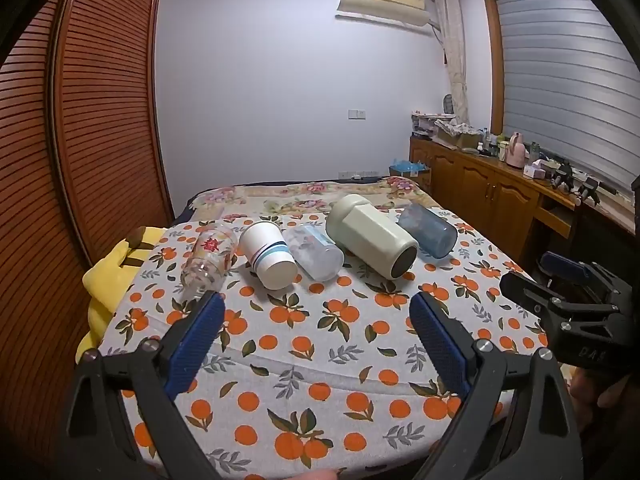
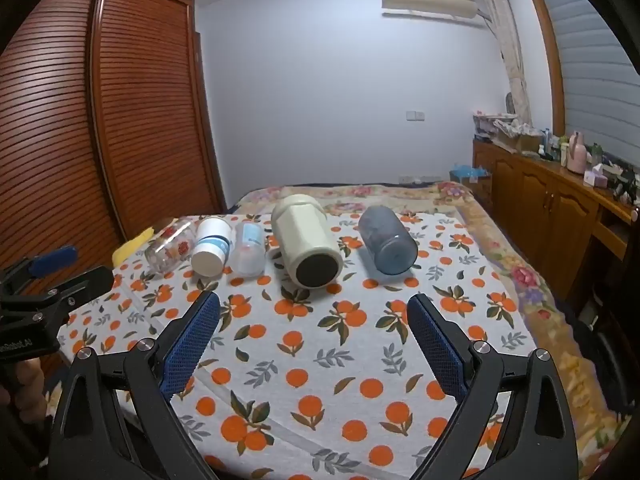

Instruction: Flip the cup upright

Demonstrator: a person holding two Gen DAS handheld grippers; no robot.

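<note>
Grippers hover over five cups lying on their sides.
Left gripper [image 1: 316, 308] and right gripper [image 2: 314, 308] have fingers spread wide, holding nothing, above the orange-print cloth [image 2: 320, 344] on the bed. Farther off lie a clear glass [image 1: 208, 256], white striped cup [image 1: 266, 254], frosted cup [image 1: 314, 252], cream cup [image 2: 306, 240], blue cup [image 2: 386, 240].

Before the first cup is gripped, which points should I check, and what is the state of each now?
1. Left tool open, nothing held: ok.
2. Right tool open, nothing held: ok.
3. Five cups lying on their sides, none upright: ok to start.
4. Cream cup apart from blue cup: ok.
5. Paper cup apart from its neighbours: not ok, very close; contact cannot tell.
6. Cloth flat under cups: ok.
</note>
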